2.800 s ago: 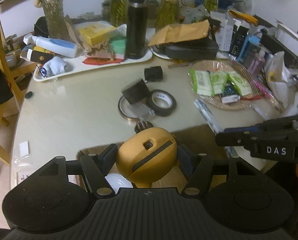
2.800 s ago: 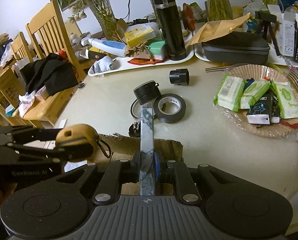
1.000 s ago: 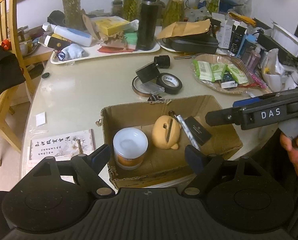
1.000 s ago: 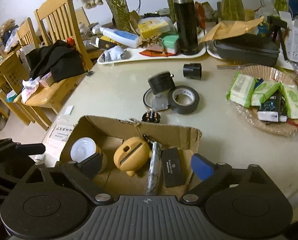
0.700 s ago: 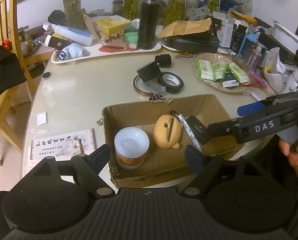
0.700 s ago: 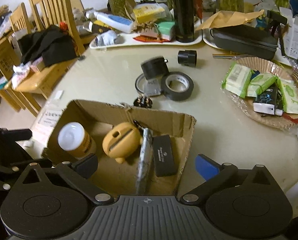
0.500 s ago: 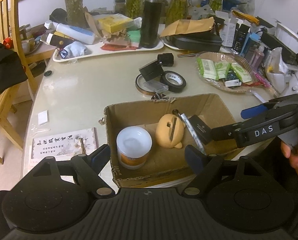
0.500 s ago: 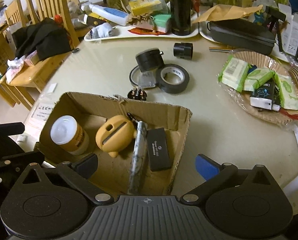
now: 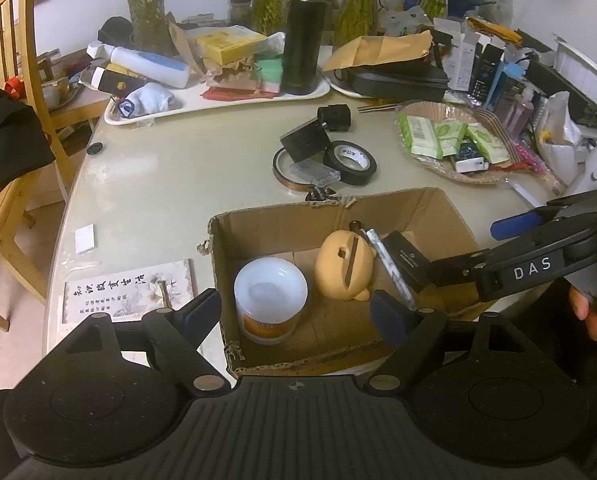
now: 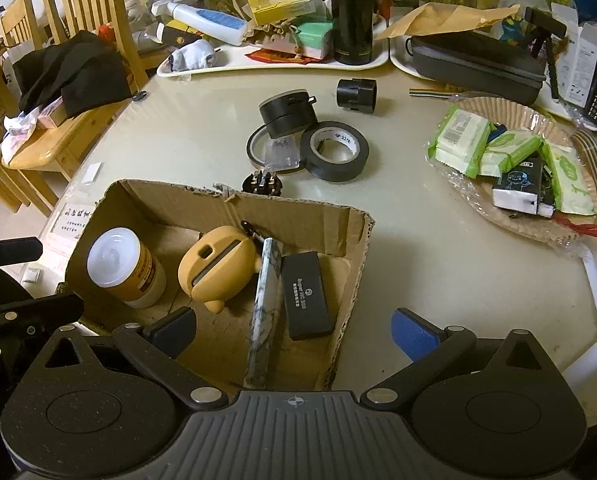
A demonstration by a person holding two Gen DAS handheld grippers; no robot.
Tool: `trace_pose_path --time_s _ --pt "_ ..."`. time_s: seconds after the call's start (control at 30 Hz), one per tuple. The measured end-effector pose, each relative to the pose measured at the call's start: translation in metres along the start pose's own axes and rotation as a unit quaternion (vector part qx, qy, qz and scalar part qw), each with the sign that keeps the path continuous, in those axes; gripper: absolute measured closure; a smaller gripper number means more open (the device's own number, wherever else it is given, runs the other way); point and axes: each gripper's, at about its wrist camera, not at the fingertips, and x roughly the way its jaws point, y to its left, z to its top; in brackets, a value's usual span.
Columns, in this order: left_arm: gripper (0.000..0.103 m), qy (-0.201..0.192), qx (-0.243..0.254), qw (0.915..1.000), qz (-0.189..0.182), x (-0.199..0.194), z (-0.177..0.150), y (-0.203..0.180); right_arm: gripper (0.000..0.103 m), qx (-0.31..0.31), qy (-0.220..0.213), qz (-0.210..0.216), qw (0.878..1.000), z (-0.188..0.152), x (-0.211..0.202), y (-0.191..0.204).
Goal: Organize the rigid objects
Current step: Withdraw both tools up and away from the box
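Four objects boxed (image 10: pixel 350 236) below open grippers (image 10: pixel 294 332)

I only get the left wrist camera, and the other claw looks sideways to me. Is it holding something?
Observer: No. The right wrist view shows the right claw open, with nothing between its fingers.
Operator: That claw covers part of the black case. Is the case all inside the box?
Observer: Yes. It lies flat on the box floor, beside the marbled stick.
Operator: What's the dark bit peeking over the back of the box?
Observer: A black plug with metal prongs. It sits on the table, outside the box.
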Motion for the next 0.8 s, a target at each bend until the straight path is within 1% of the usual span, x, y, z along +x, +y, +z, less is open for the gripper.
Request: trace_pose_path --time_s 0.63,0.8 --pt "0.021 -0.008 -0.003 1.0000 0.000 0.007 0.015 0.001 0.000 0.001 -0.023 -0.010 1.000 0.005 -0.004 0.000" --pt "0.021 -0.014 -0.006 0.9999 -0.002 0.008 0.022 0.002 0.000 0.013 -0.028 -0.003 1.000 0.008 -0.006 -0.005"
